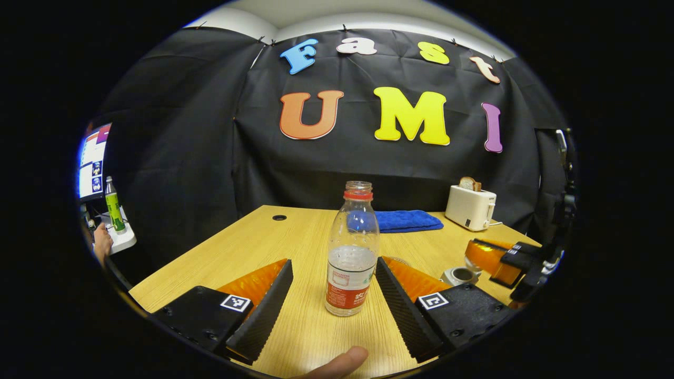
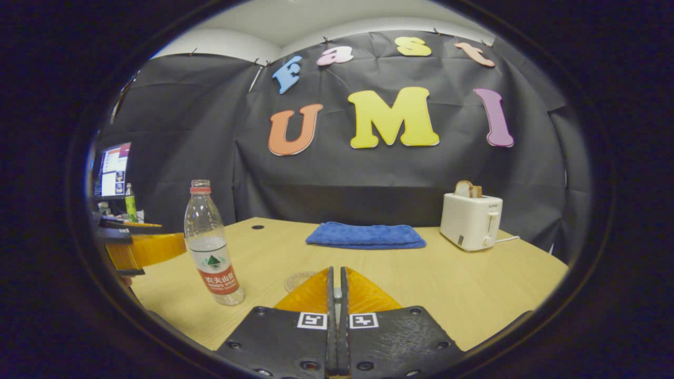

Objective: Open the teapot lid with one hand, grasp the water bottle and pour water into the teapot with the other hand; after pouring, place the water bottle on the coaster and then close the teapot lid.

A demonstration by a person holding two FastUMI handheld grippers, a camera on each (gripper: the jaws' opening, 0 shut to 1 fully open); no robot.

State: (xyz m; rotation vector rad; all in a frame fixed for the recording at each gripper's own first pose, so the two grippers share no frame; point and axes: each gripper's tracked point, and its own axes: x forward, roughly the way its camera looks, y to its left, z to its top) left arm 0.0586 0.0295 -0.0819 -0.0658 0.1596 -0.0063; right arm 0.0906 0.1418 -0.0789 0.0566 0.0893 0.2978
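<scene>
Left gripper lined up on the water bottle, not yet gripping

The left gripper (image 1: 330, 295) stands wide open, the capless water bottle (image 1: 352, 252) upright between its fingers near the bench's front edge. The right gripper (image 2: 336, 300) is pressed closed; whether it grips anything I cannot tell. Next, I judge: squeeze the bottle and lift

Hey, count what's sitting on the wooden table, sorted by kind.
Clear plastic water bottle: 1
Folded blue towel: 1
White toaster: 1
Round coaster: 1
Small grey teapot: 1
Total: 5
</scene>
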